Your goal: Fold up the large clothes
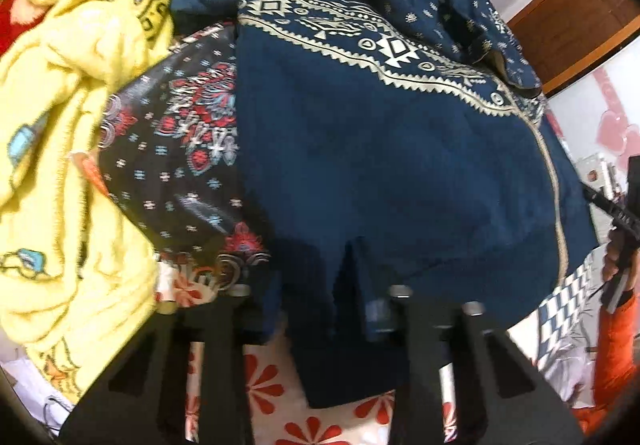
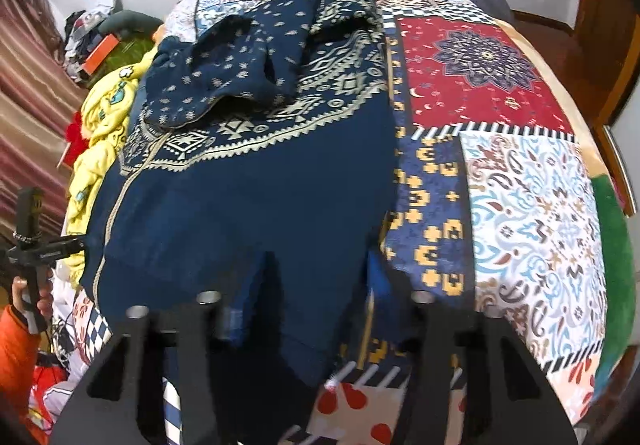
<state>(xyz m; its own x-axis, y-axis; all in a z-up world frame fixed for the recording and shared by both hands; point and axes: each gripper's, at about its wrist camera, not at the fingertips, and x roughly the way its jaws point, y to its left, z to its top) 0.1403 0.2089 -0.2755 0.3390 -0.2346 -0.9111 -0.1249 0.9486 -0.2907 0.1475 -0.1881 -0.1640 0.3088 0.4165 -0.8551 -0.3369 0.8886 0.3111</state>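
Observation:
A large navy garment [image 1: 380, 165] with a cream geometric yoke lies spread on the patchwork bed cover; it also shows in the right wrist view [image 2: 248, 185]. Its sleeve [image 2: 224, 77] is folded over the chest. My left gripper [image 1: 320, 297] has its fingers wide apart, with the garment's near hem lying between them. My right gripper [image 2: 316, 305] also stands wide apart, with the hem between its fingers. Neither pair of fingers is closed on the cloth.
A yellow fleece garment [image 1: 60, 125] is heaped to the left, with a dark floral garment [image 1: 172, 149] beside it. The patchwork bed cover [image 2: 500, 165] extends right. A wooden door [image 1: 580, 17] stands behind. Clutter sits by the curtain [image 2: 24, 105].

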